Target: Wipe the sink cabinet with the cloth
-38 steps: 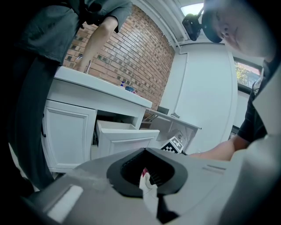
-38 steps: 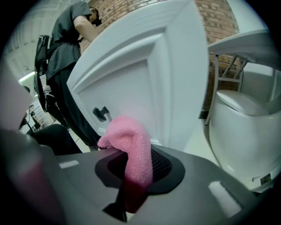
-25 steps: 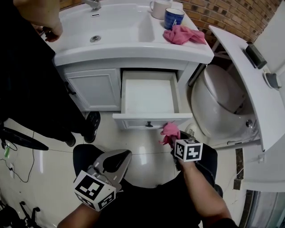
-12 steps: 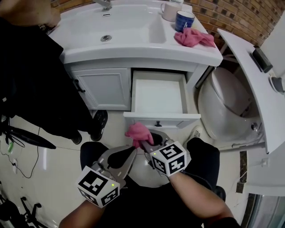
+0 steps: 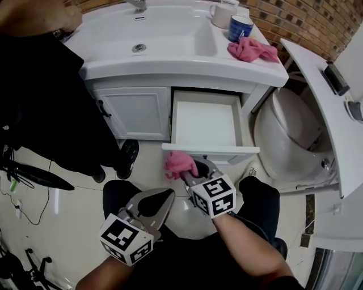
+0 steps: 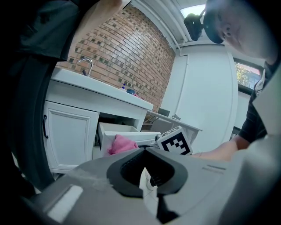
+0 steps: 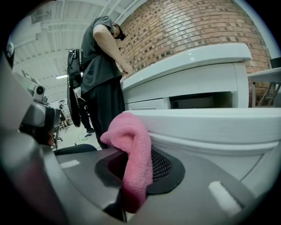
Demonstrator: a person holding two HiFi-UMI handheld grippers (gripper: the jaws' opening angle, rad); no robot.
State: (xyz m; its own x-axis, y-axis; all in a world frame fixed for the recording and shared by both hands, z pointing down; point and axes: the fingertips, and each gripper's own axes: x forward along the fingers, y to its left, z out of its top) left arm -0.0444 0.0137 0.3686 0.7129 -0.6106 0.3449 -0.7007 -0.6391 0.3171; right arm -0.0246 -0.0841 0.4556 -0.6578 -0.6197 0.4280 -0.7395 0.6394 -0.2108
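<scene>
The white sink cabinet [image 5: 136, 110] has its drawer [image 5: 207, 122] pulled out. My right gripper [image 5: 190, 173] is shut on a pink cloth [image 5: 180, 163], which presses against the left end of the drawer front [image 5: 227, 153]. In the right gripper view the cloth [image 7: 134, 162] hangs pinched between the jaws, right below the drawer front [image 7: 210, 127]. My left gripper [image 5: 164, 196] hovers lower left of it over the floor, jaws shut and holding nothing. From the left gripper view [image 6: 147, 193] the cloth [image 6: 120, 144] shows beside the drawer.
A second pink cloth [image 5: 252, 50], a blue mug [image 5: 240, 27] and a white mug [image 5: 223, 15] sit on the countertop. A toilet [image 5: 289, 133] stands to the right. A person in black [image 5: 34, 96] stands at the sink's left, a shoe [image 5: 126, 158] near the cabinet door.
My right gripper carried the pink cloth leftward, from the right end of the drawer front to its left end. The left gripper stayed almost still.
</scene>
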